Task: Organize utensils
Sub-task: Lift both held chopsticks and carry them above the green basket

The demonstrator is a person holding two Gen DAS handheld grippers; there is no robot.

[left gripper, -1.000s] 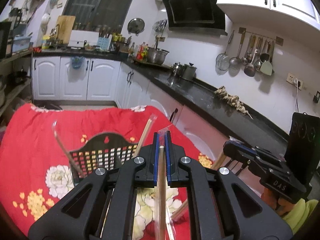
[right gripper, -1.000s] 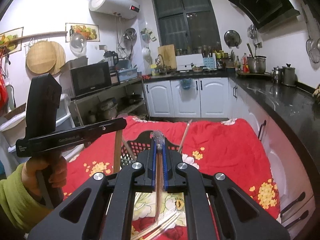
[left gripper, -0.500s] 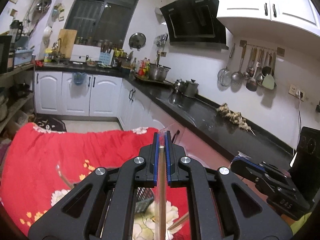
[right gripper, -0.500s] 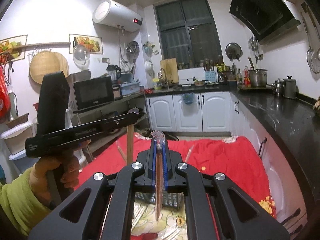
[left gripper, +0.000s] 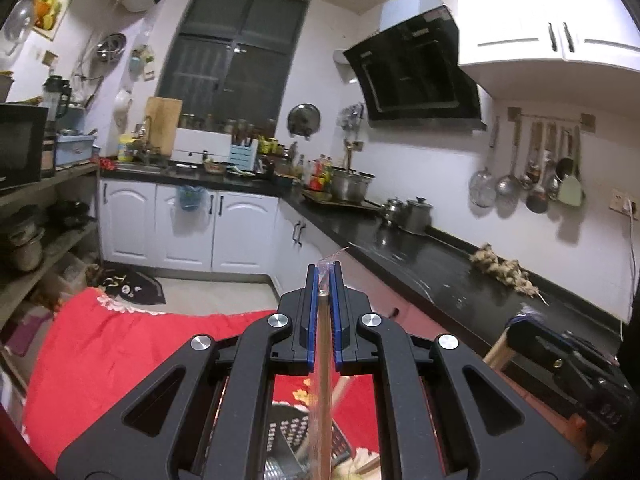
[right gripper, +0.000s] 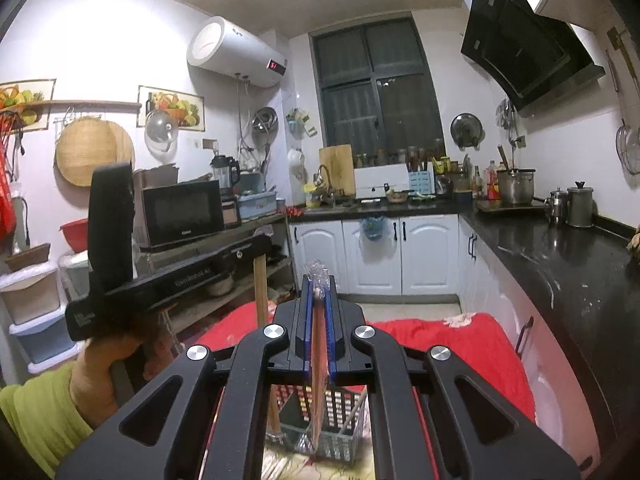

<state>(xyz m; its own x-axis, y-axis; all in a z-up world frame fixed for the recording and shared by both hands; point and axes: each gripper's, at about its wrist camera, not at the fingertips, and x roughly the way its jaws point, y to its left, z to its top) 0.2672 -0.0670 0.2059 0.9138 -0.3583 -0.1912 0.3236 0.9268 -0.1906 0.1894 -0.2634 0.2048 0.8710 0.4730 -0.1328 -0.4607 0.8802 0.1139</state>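
Red flowered tablecloth (right gripper: 472,344) fills the lower frame – black countertop (right gripper: 560,256) right; left gripper (left gripper: 325,276) and right gripper (right gripper: 318,284) each pinch what look like plastic-wrapped wooden chopsticks (left gripper: 323,380).

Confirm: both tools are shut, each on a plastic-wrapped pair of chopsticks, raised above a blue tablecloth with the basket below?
Wrong on one point: the tablecloth is red, not blue, as the right wrist view shows. The rest stands: the left tool and right tool are each shut on wrapped chopsticks, raised above the basket.
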